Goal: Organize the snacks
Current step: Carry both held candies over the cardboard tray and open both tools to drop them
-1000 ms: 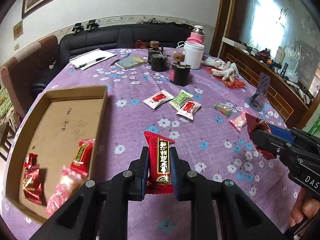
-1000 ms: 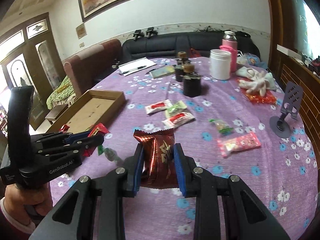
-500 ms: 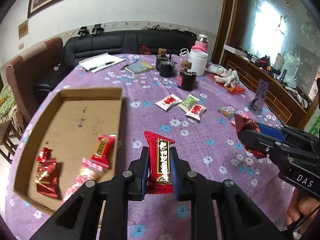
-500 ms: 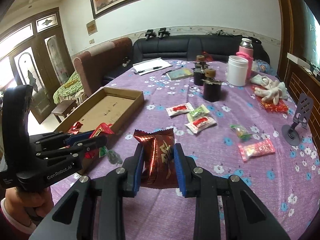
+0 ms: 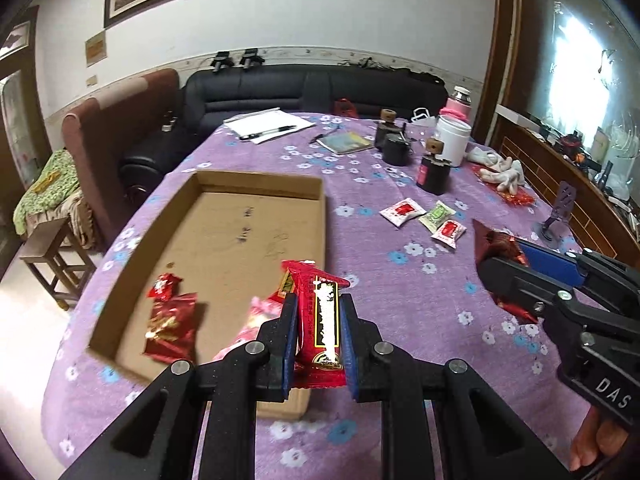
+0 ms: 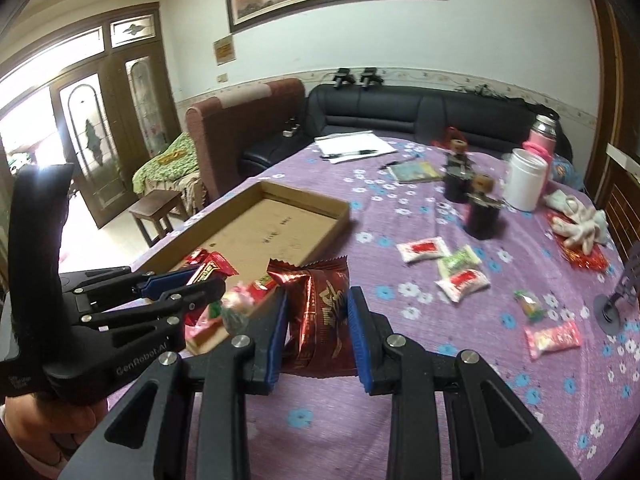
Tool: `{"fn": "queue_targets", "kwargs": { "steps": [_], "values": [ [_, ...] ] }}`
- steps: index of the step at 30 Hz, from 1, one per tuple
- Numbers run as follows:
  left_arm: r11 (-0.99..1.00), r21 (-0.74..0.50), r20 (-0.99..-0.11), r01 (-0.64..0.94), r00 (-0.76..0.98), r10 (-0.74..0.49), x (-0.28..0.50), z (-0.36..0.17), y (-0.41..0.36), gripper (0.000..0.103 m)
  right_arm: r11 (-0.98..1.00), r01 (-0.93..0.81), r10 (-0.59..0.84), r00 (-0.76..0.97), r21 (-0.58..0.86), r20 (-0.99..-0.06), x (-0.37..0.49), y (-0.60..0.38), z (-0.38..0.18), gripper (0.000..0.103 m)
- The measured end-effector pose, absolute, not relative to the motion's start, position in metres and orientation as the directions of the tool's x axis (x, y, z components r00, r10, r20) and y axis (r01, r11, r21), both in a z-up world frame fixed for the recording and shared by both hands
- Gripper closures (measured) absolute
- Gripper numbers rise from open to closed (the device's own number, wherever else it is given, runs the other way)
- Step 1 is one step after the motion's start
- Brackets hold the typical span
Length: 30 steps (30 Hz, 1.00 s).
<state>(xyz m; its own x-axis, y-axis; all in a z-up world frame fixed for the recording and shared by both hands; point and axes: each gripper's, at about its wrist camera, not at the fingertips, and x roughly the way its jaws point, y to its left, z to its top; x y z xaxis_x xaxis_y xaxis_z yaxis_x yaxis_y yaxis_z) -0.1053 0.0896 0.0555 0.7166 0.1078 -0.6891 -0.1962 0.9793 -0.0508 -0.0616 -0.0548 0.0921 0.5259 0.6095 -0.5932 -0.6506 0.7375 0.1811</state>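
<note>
My left gripper [image 5: 318, 336] is shut on a bright red snack bar [image 5: 322, 320] and holds it above the near right corner of the cardboard tray [image 5: 256, 184]. Red and pink packets [image 5: 170, 324] lie in the tray's near end. My right gripper [image 6: 318, 336] is shut on a dark red foil snack [image 6: 320, 316], just right of the tray [image 6: 304, 204] above the purple cloth. The left gripper also shows in the right wrist view [image 6: 200, 280], over the tray. Loose snacks remain on the cloth: two red-white packets [image 5: 402, 211], a green one [image 5: 438, 214].
A pink packet [image 6: 554, 338] and a small green candy [image 6: 530, 304] lie right of my right gripper. Dark jars [image 6: 482, 212], a white canister [image 6: 524, 182], a pink flask, gloves [image 6: 580, 224], papers and a phone stand [image 6: 616, 300] sit further back.
Both grippers have moved left toward the tray with their snacks held. The left one now hangs over the tray's near right corner.
</note>
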Motion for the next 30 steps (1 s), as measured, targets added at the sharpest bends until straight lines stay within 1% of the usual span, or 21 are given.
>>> {"fn": "queue_targets", "kwargs": {
  "steps": [7,13,22,30],
  "values": [
    [0.958,-0.015,-0.647,-0.287,0.733,0.209,-0.125,0.074,0.116,0.083,0.704,-0.692,0.635,0.513,0.159,-0.577,-0.073,-0.029,0.104,0.075],
    [0.936,-0.017,-0.631,-0.352,0.73,0.263,-0.134,0.082,0.146,0.083,0.672,-0.727,0.66,0.5,0.142,-0.56,-0.08,-0.003,0.114,0.074],
    [0.908,-0.017,-0.629,-0.418,0.711,0.315,-0.14,0.081,0.181,0.083,0.633,-0.763,0.68,0.47,0.128,-0.563,-0.081,0.045,0.114,0.074],
    [0.891,-0.017,-0.643,-0.454,0.687,0.338,-0.134,0.072,0.205,0.083,0.618,-0.777,0.67,0.442,0.12,-0.596,-0.07,0.081,0.097,0.074]
  ]
}}
